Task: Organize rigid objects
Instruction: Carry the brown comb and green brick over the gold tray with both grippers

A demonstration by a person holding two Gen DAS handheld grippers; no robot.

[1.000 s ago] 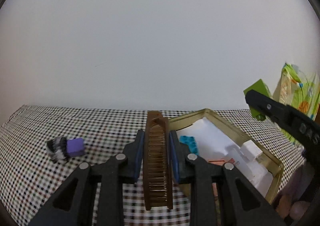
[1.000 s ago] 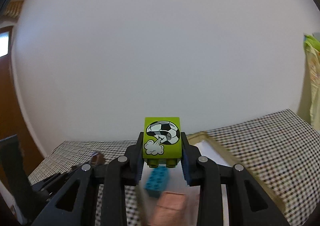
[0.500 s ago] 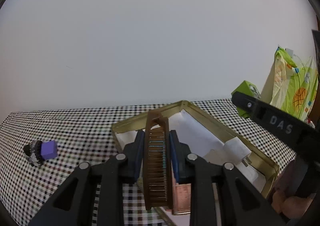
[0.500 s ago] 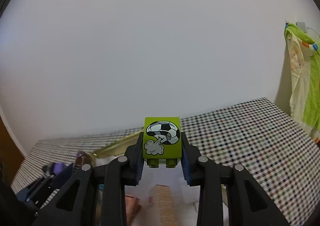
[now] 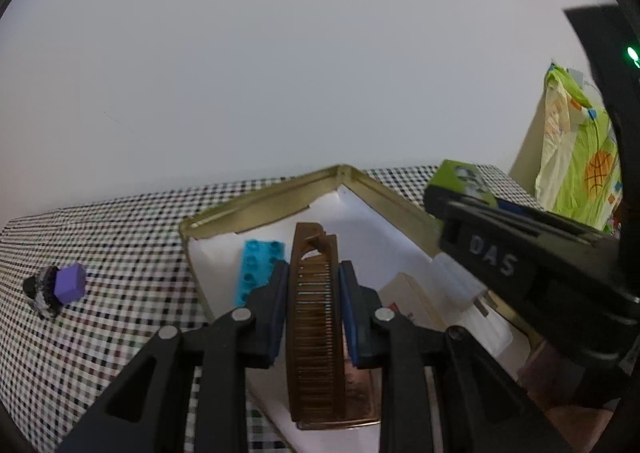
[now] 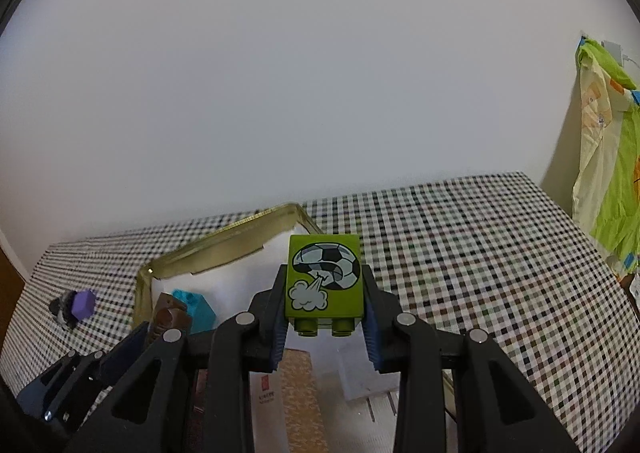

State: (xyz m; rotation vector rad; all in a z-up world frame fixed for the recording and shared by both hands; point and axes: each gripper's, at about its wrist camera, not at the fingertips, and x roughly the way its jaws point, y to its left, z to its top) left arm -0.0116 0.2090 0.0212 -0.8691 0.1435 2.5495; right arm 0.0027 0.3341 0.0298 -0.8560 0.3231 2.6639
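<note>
Left gripper: the left gripper (image 5: 313, 305) is clamped on the brown comb (image 5: 315, 325), which stands on edge between the blue pads and runs lengthwise along the fingers.
Right gripper: the right gripper (image 6: 325, 309) is clamped on the green football block (image 6: 323, 281), studs facing the camera, printed face up.
Tin: the gold tin (image 5: 256, 209) sits on the checked tablecloth (image 6: 460, 253), one corner pointing toward the far edge of the table. A white paper lines its floor.
Already in the tin: a blue brick (image 5: 256, 269) lies near the tin's left wall; a pale box (image 5: 412, 301), a copper-coloured flat piece (image 5: 360, 393) and other white pieces lie nearer the camera.
Still outside: a purple cube with a dark striped piece (image 5: 60, 287) rests on the cloth near the table's left edge, well apart from the tin.
What has just changed: a second ago the comb hung over the cloth just beside the tin's left wall; now it is over the lining, above the copper piece. The green block has likewise come in over the tin's right side, and both grippers have tipped lower.
Meaning for the task: both items look ready to be lowered and released inside; the purple cube would then remain.
Risk: the comb, set down on edge, may topple onto the blue brick.
</note>
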